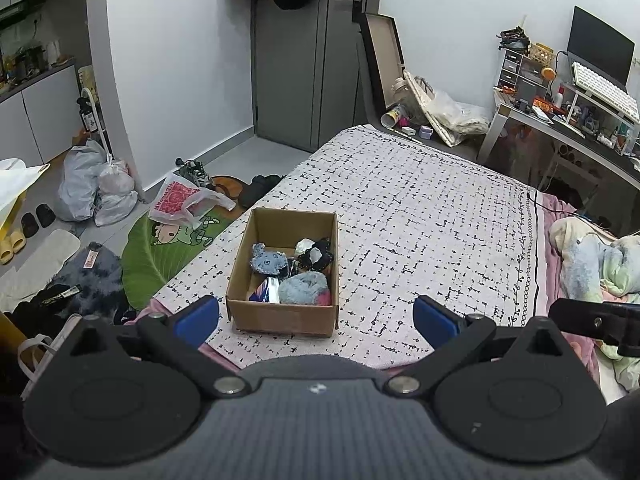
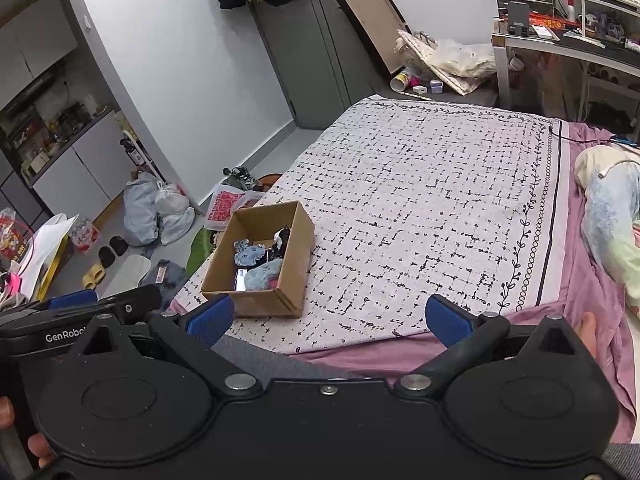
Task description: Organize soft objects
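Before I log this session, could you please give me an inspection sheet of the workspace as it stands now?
Surface: bed under a white blanket with black dash pattern, flat.
Job's things: open brown cardboard box on the blanket, holding a light blue fluffy soft item, a blue-grey plush and a black and white bundle.
Clutter: crumpled pastel bedding at the bed's right edge.
Grippers: left tool and right tool open, empty.
Cables: thin black cable at the far corner.
Surroundings: plastic bags on the floor, crowded desk.

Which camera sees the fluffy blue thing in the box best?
The left wrist view: it looks down into the cardboard box, showing the fluffy blue thing whole. In the right wrist view the box wall hides part of it.
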`<move>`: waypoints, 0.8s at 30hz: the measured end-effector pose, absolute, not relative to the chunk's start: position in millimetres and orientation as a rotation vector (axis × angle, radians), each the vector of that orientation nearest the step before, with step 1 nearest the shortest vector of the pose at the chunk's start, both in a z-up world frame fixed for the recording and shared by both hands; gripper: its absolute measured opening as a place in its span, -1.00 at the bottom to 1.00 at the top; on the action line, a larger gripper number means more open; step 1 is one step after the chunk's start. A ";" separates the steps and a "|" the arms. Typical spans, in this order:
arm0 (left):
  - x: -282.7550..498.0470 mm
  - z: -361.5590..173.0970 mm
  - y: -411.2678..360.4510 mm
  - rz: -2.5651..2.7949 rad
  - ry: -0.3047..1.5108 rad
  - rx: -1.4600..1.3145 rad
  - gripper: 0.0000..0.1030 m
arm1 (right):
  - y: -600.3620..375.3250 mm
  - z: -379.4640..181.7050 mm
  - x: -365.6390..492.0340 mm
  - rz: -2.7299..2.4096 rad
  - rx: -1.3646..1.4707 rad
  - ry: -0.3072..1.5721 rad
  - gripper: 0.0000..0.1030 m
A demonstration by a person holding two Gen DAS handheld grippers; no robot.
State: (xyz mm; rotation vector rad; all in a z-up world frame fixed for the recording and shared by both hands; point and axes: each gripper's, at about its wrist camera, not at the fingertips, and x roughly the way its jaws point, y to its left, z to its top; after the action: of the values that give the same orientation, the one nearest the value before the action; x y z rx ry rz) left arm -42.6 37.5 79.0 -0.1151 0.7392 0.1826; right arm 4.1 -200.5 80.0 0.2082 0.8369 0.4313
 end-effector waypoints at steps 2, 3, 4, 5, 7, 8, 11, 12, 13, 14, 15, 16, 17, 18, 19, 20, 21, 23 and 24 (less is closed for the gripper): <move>-42.0 78.9 36.5 0.179 0.737 -0.110 0.99 | -200.3 79.5 3.8 0.431 0.209 0.837 1.00; -41.9 78.4 36.4 0.176 0.739 -0.109 0.99 | -200.3 79.4 3.8 0.430 0.209 0.837 1.00; -41.3 77.8 36.3 0.175 0.741 -0.109 0.99 | -199.9 79.3 4.2 0.430 0.210 0.838 1.00; -41.1 77.2 36.3 0.176 0.742 -0.109 0.99 | -200.2 79.1 4.5 0.428 0.211 0.840 1.00; -41.6 76.1 35.8 0.175 0.744 -0.108 0.99 | -201.0 78.6 5.0 0.427 0.214 0.843 1.00; -41.6 75.7 35.5 0.174 0.746 -0.107 0.99 | -201.5 78.1 5.3 0.428 0.215 0.842 1.00; -42.4 75.2 34.6 0.172 0.746 -0.100 0.99 | -202.3 77.0 5.2 0.428 0.214 0.843 1.00; -42.0 74.9 33.6 0.173 0.747 -0.097 0.99 | -202.6 76.7 5.3 0.426 0.216 0.845 1.00; -41.8 74.8 33.2 0.173 0.748 -0.094 0.99 | -203.3 76.2 5.8 0.425 0.219 0.846 1.00; -41.3 74.6 32.5 0.172 0.749 -0.093 0.99 | -203.8 76.2 5.8 0.424 0.222 0.847 1.00; -41.4 74.2 32.4 0.170 0.749 -0.093 0.99 | -204.0 75.9 6.1 0.423 0.223 0.847 1.00; -41.5 74.3 32.4 0.169 0.749 -0.092 0.99 | -204.1 76.0 6.2 0.424 0.223 0.847 1.00; -41.4 74.7 32.4 0.166 0.747 -0.091 0.99 | -204.2 75.7 6.9 0.426 0.223 0.847 1.00; -40.8 75.5 32.3 0.163 0.745 -0.089 0.99 | -204.0 75.3 7.2 0.427 0.222 0.849 1.00; -40.1 76.2 32.6 0.159 0.742 -0.084 0.99 | -204.0 74.5 7.8 0.427 0.222 0.851 1.00; -39.7 77.3 32.2 0.152 0.737 -0.075 0.99 | -204.1 73.9 8.5 0.429 0.225 0.856 1.00; -39.8 78.3 31.6 0.145 0.732 -0.067 0.99 | -204.6 72.8 9.5 0.430 0.227 0.860 1.00; -39.1 79.0 31.5 0.137 0.727 -0.056 0.99 | -205.3 71.0 10.6 0.422 0.229 0.867 1.00; -37.8 79.0 31.1 0.136 0.729 -0.051 0.99 | -205.9 70.4 10.4 0.420 0.230 0.868 1.00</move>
State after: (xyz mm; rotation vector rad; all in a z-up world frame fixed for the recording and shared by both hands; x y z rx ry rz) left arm -37.8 31.1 79.0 -0.0513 0.7289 0.1356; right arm 10.4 -205.9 70.4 0.2305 0.8676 0.4203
